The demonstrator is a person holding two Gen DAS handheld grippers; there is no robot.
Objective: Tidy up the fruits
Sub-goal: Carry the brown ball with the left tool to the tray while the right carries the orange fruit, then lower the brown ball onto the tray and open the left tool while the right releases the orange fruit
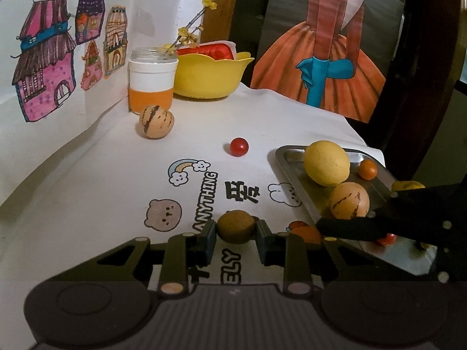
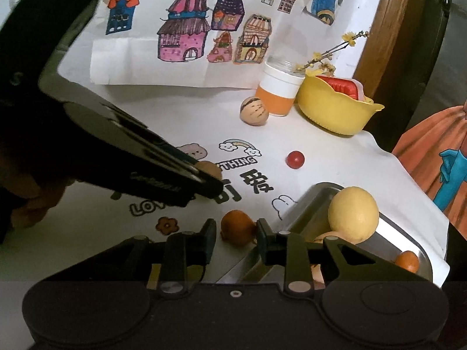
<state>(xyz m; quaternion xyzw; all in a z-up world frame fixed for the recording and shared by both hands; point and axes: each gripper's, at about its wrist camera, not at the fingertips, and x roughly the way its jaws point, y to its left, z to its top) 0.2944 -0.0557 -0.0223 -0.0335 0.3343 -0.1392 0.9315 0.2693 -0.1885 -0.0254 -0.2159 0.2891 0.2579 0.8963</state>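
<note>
- Two fruits are being picked up at once, one in each hand-held gripper, so we can move them together.
- Our left hand-held gripper (image 1: 235, 231) has its two pads pressed on the sides of a brown round fruit (image 1: 235, 226). The fruit looks like it sits low on the white worktop (image 1: 87, 180), over the printed words.
- Our right hand-held gripper (image 2: 236, 230) has its pads around a small orange fruit (image 2: 238, 227), just beside the near corner of the metal tray (image 2: 414, 245). The pads look like they touch it, so we think it is clamped too.
- We think the tray is the home for the fruits. A big yellow fruit (image 1: 327, 163), a tan striped fruit (image 1: 349, 201) and a little orange one (image 1: 367, 169) already lie in it.
- The tray is flat with a low rim, so round fruits stay in and do not roll off.
- Some fruits are not yet in the tray. A small red ball fruit (image 1: 239, 146) sits alone in the middle of the worktop, and another tan striped fruit (image 1: 156, 121) sits far back, next to the white and orange jar (image 1: 152, 83).
- Behind the jar is a yellow bowl (image 1: 210, 78) with something red in it.
- We must squeeze softly, because round fruits can pop out and roll away.
</note>
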